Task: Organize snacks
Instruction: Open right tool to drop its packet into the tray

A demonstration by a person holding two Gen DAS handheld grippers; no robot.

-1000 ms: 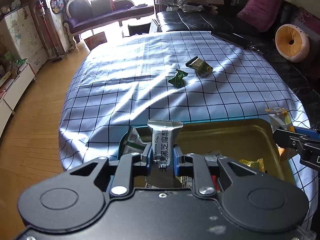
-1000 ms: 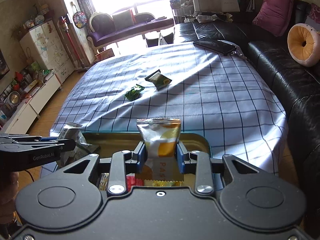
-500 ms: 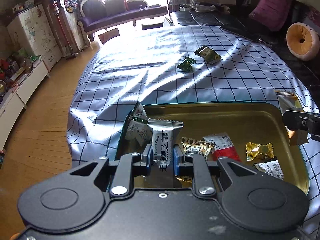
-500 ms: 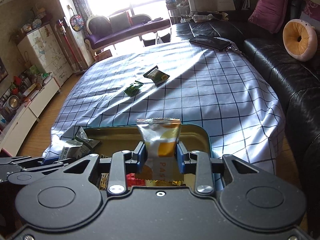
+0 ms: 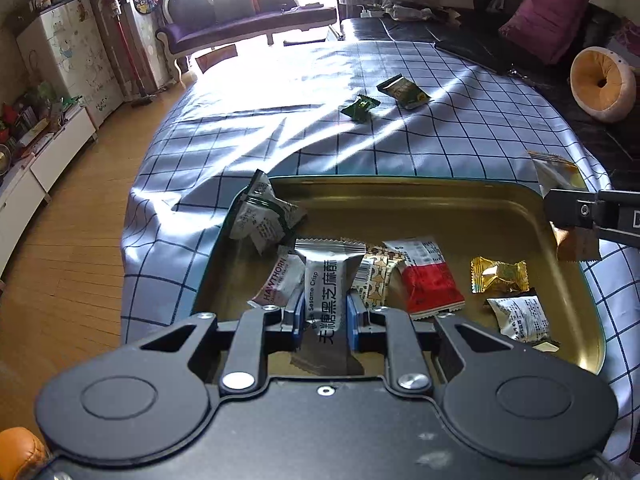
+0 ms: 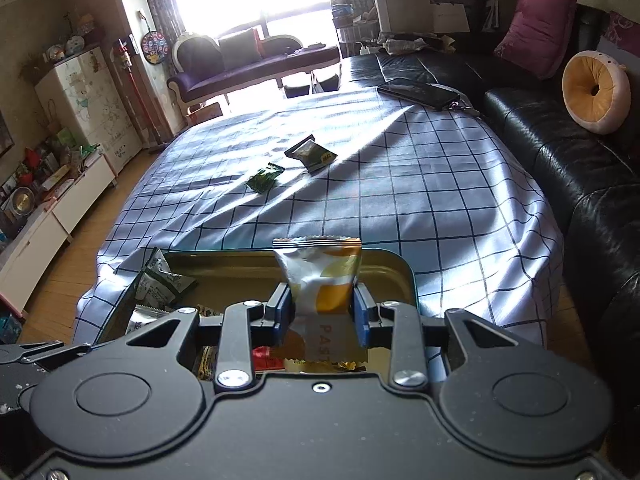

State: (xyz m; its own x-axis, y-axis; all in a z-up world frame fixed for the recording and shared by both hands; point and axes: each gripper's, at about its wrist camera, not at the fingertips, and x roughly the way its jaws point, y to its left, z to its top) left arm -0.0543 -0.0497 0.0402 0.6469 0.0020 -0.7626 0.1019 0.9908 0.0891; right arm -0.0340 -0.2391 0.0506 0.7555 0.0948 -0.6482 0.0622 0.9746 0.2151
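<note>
Over the gold tray [image 5: 460,196], at its left half, I am holding the left tool [image 5: 327,310] clamped on a grey black sesame crisp packet [image 5: 326,276], pads pressing both long edges while the packet is standing upright above the loose snacks. At the tray's right rim, I am holding the right tool [image 6: 321,306] closed on a white-and-orange pastry packet [image 6: 320,272], which is likewise standing upright between the pads. Both packets are hanging above the tray and neither appears to be resting on it yet. The tray is sitting at the near edge of the checked tablecloth [image 5: 440,136] on the counter, and it is already carrying a red-and-white packet [image 5: 428,280], a gold-wrapped candy [image 5: 498,276] and a Hawthorn packet [image 5: 280,280], among others. For a clean release, I am judging that each tool should be lowered until the packet's bottom seam is close to the tray floor before the pads are parted, because a drop from height is likely to bounce a light packet over the shallow rim. I am favouring the bare floor at the tray's far side for the sesame crisp, and the right corner for the pastry. Two green packets, a small dark one [image 5: 360,107] and a larger one [image 5: 404,91], are lying well apart from the tray on the cloth and are awaiting collection.
</note>
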